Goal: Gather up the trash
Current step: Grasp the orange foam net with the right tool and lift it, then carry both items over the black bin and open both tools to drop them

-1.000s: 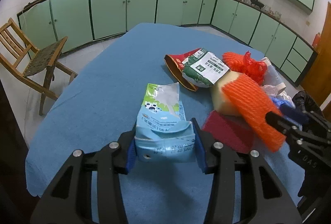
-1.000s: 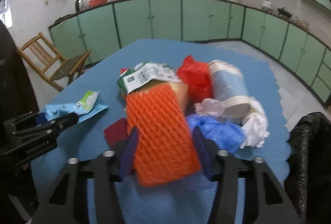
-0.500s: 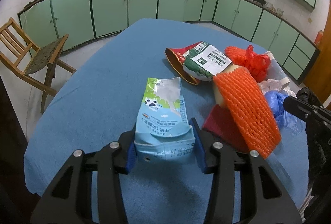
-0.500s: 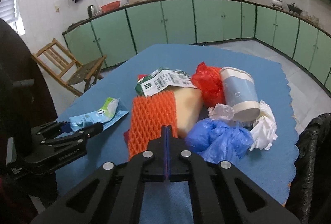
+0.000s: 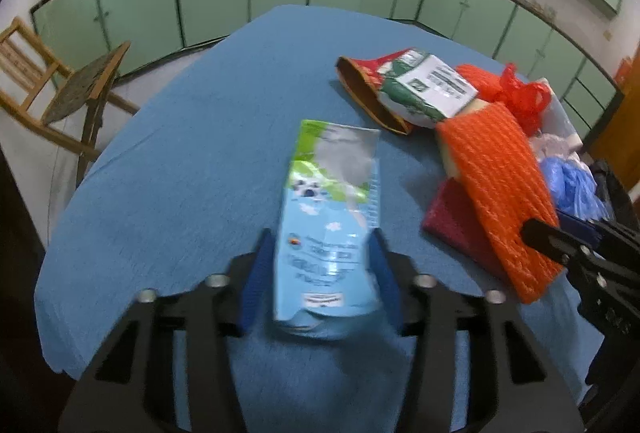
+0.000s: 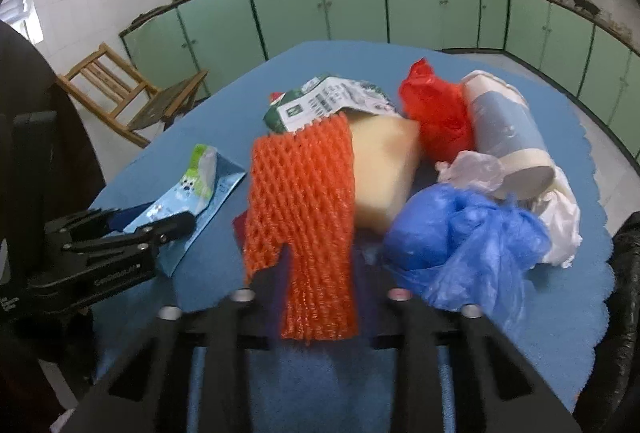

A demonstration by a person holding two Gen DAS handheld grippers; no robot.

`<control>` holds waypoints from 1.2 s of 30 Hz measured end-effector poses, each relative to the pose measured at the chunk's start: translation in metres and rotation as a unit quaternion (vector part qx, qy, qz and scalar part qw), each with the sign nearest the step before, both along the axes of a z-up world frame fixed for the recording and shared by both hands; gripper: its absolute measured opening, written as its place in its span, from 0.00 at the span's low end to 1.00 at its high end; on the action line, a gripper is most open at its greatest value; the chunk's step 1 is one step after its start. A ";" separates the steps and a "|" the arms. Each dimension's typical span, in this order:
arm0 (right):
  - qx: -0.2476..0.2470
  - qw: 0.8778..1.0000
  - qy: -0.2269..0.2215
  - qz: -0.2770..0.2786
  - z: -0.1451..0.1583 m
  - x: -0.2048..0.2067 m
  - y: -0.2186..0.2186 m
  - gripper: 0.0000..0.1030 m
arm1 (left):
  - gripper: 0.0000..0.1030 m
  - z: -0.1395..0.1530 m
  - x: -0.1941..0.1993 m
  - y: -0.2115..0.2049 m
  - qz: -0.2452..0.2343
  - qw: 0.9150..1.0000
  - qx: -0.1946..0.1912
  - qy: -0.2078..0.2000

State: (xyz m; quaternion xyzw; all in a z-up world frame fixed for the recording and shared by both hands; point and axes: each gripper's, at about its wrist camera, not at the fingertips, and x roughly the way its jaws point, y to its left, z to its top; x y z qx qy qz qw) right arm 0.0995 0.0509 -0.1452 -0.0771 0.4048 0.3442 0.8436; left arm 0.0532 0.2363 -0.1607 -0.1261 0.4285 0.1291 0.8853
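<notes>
Milk carton [image 5: 326,233] pinched flat in left gripper [image 5: 322,275], ready for bagging. Right gripper [image 6: 316,297], jaws just reopening slightly, clamps near end of orange foam net [image 6: 304,205] amid right-hand trash pile.

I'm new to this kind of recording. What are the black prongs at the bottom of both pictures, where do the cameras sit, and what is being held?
The prongs are two hand-held grippers; no robot. Each carries a fisheye camera looking along its fingers, one picture per gripper. The left gripper is shut on a light blue milk pouch. The right gripper has the orange foam net between its fingers; its jaws have just reopened slightly, and blur hides whether they press. On the blue tablecloth lie a snack bag, paper cup, blue plastic bag and red bag.
</notes>
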 end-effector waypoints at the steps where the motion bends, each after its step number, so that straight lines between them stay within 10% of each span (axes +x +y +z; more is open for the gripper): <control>1: 0.004 1.000 -0.001 0.001 0.001 0.000 -0.001 0.14 | 0.40 0.001 0.000 -0.002 -0.002 1.000 0.002 0.000; 18: 0.105 0.992 -0.063 -0.024 0.085 -0.014 -0.052 0.11 | 0.39 0.073 -0.009 -0.025 -0.010 0.996 0.002 -0.085; 36: 0.097 0.968 -0.134 -0.189 0.126 -0.026 -0.209 0.11 | 0.39 0.128 0.037 -0.184 -0.169 0.973 0.011 -0.157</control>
